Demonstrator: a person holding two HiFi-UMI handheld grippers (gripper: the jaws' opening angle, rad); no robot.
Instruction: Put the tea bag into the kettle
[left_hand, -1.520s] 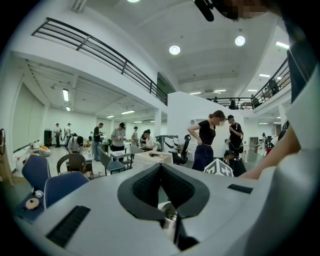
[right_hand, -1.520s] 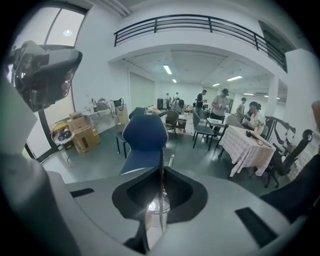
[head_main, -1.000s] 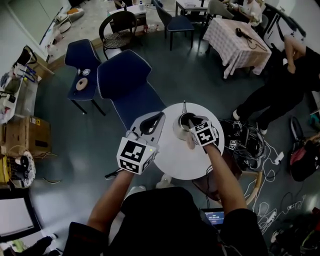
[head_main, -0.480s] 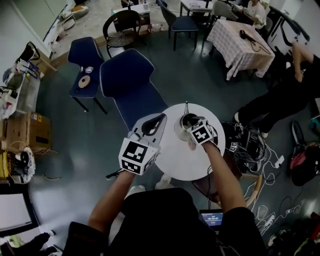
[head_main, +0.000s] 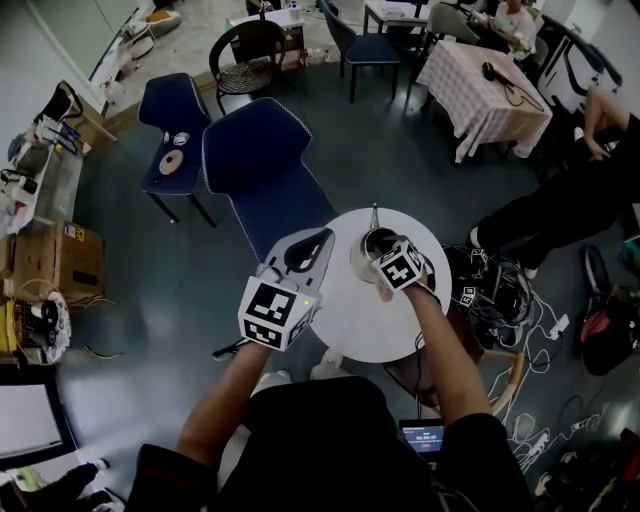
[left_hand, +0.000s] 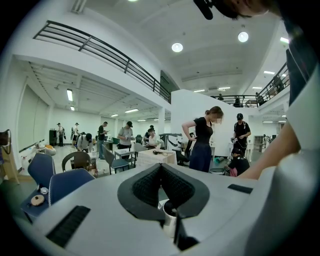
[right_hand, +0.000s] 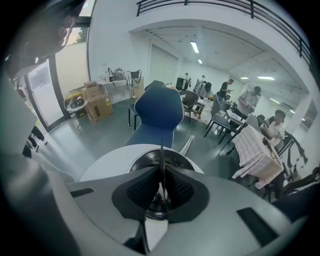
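The steel kettle (head_main: 368, 243) stands open on the round white table (head_main: 365, 325), its long handle (head_main: 374, 214) pointing away from me. My right gripper (head_main: 384, 260) hovers over the kettle's mouth, shut on the tea bag. In the right gripper view the tea bag (right_hand: 161, 152) shows edge-on as a thin strip between the pads of the right gripper (right_hand: 161, 170), right above the kettle's dark opening (right_hand: 176, 161). My left gripper (head_main: 303, 250) hangs over the table's left edge, its tips together with nothing between them; in the left gripper view the left gripper (left_hand: 161, 169) points out into the room.
A large blue chair (head_main: 255, 160) stands just beyond the table, a smaller one (head_main: 168, 120) farther left. Cables and power strips (head_main: 510, 295) lie on the floor to the right, near a person's legs (head_main: 545, 200). Cardboard boxes (head_main: 50, 262) sit at the far left.
The right gripper has edged slightly left over the kettle's mouth with the tea bag still in it. The left gripper has stayed where it was.
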